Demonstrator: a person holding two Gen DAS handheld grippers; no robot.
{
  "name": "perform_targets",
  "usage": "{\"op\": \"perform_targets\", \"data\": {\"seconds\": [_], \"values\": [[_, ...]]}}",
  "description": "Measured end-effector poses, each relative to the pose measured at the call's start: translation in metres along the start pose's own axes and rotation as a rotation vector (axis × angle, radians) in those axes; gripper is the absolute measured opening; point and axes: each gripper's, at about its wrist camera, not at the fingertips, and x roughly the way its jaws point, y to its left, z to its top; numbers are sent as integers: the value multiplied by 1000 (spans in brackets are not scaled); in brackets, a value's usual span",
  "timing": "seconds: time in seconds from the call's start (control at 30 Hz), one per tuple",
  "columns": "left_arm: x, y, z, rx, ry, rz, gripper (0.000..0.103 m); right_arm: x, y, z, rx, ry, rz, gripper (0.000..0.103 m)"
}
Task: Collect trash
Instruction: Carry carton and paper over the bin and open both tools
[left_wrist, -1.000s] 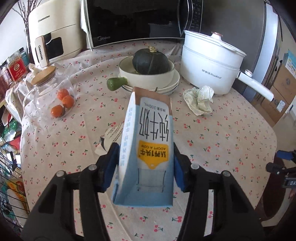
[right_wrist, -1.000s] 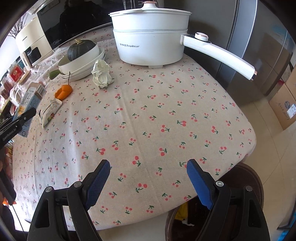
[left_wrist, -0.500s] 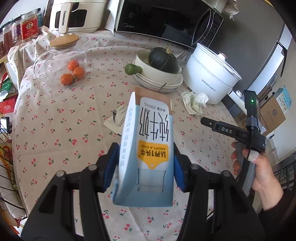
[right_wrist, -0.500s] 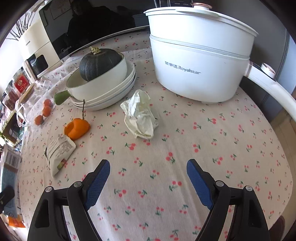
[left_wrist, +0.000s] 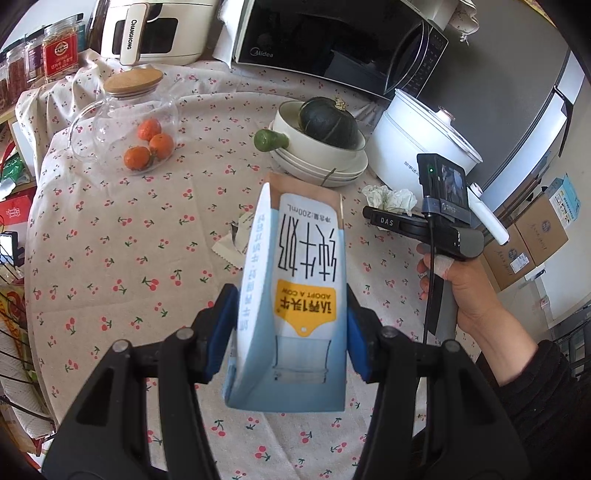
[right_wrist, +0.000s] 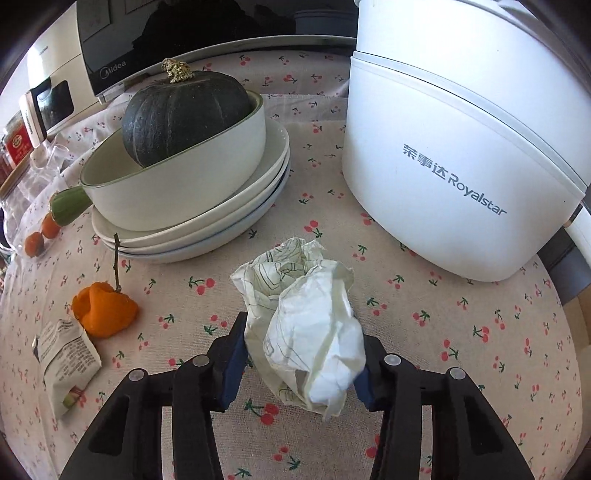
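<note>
While the left gripper (left_wrist: 288, 332) holds the milk carton (left_wrist: 295, 295) clamped at its lower sides, clear of the table (left_wrist: 110, 258), the carton cannot tip and is ready for disposal. The right gripper (right_wrist: 301, 358) has its jaws set narrowly around the crumpled paper (right_wrist: 306, 325), which rests on the cloth just in front of the white pot (right_wrist: 461, 147); whether the pads already press it cannot be told. A flattened wrapper (right_wrist: 66, 358) and an orange peel (right_wrist: 103, 310) lie to the left, uncollected.
</note>
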Motion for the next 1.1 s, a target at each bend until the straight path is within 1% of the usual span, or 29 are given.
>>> {"op": "perform_targets", "data": {"seconds": [0.17,0.37,0.5,0.67,0.87,1.1], "values": [[-5,-3,-4,-2,-1,-13,56,-23,1,-10,-29,0,5,46],[-17,-16,-14,4,-11,-53,56,-75,-11,-33,-40,-16,-5,46],[-29,-33,-24,35,-25,-81,56,-110,-20,-56,-62,-21,-24,46],[-38,-55,-38,77,-35,-109,56,-148,-31,-84,-77,-29,-23,46],[-40,-77,-55,116,-24,-131,56,-188,-47,-118,-92,-33,-27,46],[-36,-105,-74,170,-1,-160,56,-230,-73,-160,-61,-27,-21,46]]}}
